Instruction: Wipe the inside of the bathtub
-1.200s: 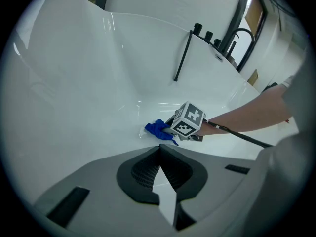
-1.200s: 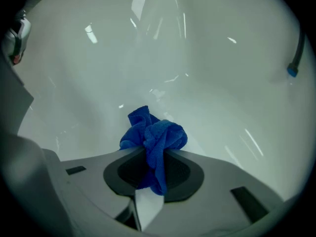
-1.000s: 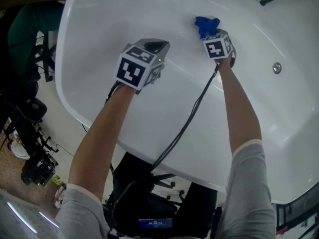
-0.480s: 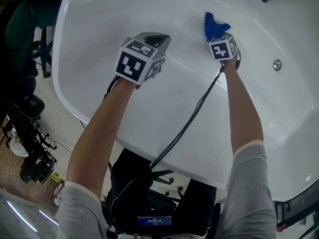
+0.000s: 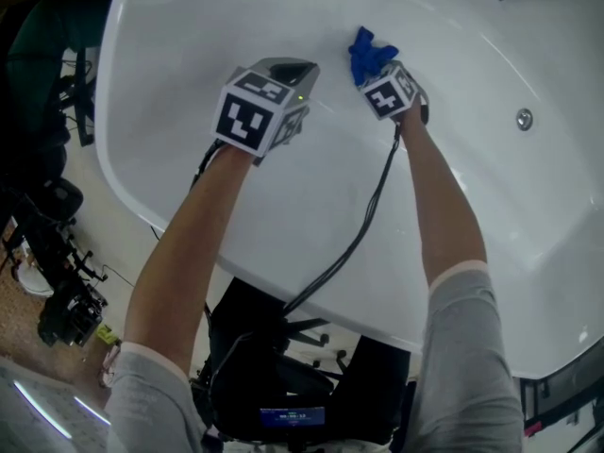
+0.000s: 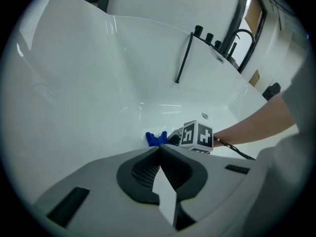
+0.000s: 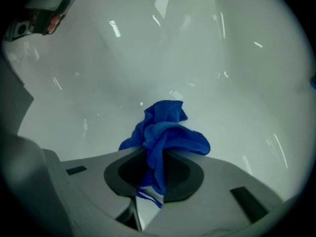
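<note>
Blue microfibre cloth (image 7: 165, 132), crumpled into a loose wad, sits between the fingers of the right gripper (image 7: 154, 154), which are clamped on it about midway. Most of the wad bulges out past the fingertips. Its long axis runs straight on from the fingers toward the glossy white bathtub (image 5: 283, 215), and a frayed corner hangs back behind the grip. The cloth's far end seems to meet the tub's curved inner wall just ahead of the fingertips, though contact is hard to confirm. The left gripper (image 6: 159, 149) hovers over the tub to the left of the right fingers, with its own fingers pressed together on nothing. From those fingers the cloth lies straight ahead, beyond their tips. The right gripper is the one placed to wipe, most likely with a sweep across the wall, cloth leading.
</note>
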Motion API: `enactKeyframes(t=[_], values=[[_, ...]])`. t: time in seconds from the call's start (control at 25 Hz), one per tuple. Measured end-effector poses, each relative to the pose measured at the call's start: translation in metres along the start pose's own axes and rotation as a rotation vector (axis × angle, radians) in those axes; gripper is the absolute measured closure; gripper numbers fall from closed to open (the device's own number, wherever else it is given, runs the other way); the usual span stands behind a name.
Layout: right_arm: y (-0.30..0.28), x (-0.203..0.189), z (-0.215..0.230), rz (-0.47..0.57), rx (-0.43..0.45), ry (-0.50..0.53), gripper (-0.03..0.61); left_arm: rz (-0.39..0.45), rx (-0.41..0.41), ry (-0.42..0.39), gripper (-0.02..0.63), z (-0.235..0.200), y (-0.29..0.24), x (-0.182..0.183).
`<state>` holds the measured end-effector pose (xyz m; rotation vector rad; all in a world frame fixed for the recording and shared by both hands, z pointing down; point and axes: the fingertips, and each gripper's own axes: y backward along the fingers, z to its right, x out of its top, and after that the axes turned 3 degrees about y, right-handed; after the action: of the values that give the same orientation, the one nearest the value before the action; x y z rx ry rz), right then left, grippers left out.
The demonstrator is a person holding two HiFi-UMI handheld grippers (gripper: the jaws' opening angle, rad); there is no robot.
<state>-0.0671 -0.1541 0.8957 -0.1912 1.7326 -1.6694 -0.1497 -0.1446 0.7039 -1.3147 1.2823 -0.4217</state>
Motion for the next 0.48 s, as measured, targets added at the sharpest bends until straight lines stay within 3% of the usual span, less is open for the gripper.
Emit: enactKeyframes(t=[0.48], values=[[-0.010,-0.010,-0.122,-0.146,0.451,0.094,0.502,0.014,0.023,0.020,0.612,-0.008,0.021,-0.001]])
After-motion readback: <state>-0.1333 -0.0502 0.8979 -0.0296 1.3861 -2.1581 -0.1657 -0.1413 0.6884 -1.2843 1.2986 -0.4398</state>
